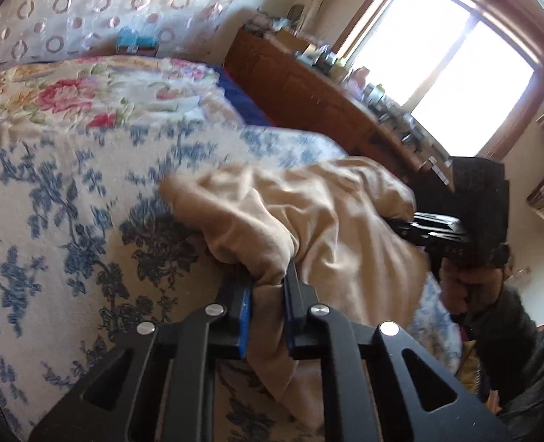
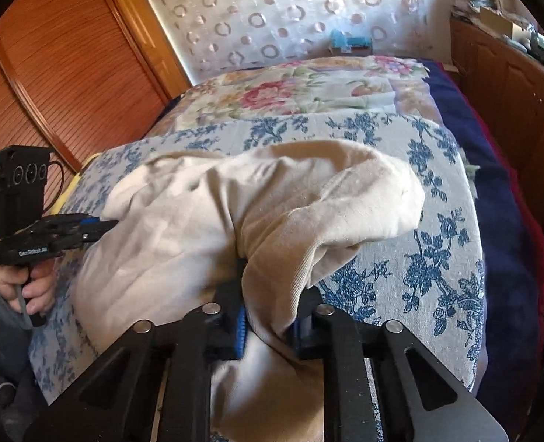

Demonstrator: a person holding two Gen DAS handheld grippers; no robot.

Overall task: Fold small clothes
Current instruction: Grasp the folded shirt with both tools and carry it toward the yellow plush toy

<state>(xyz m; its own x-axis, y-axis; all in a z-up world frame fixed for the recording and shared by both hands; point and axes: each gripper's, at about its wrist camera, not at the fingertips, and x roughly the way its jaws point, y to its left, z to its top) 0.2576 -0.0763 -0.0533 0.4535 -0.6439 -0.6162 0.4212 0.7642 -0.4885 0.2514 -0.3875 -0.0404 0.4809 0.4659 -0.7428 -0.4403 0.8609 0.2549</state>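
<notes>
A cream-beige garment (image 1: 309, 213) lies bunched on the blue-flowered bedspread (image 1: 51, 221). My left gripper (image 1: 268, 287) is shut on a fold of the garment, which drapes over its blue pads. It also shows in the right wrist view (image 2: 102, 226), pinching the garment's left edge. My right gripper (image 2: 272, 316) is shut on another fold of the garment (image 2: 272, 202), lifted a little off the bedspread (image 2: 438, 258). The right gripper appears in the left wrist view (image 1: 401, 226) at the garment's far right edge, its tips hidden in cloth.
A pink-flowered blanket (image 1: 87, 88) and a dark blue cover (image 2: 493, 184) lie further up the bed. A wooden dresser (image 1: 327, 99) with clutter runs along the right under a bright window (image 1: 449, 73). A wooden wardrobe (image 2: 51, 55) stands on the left. A curtain (image 2: 290, 7) hangs behind.
</notes>
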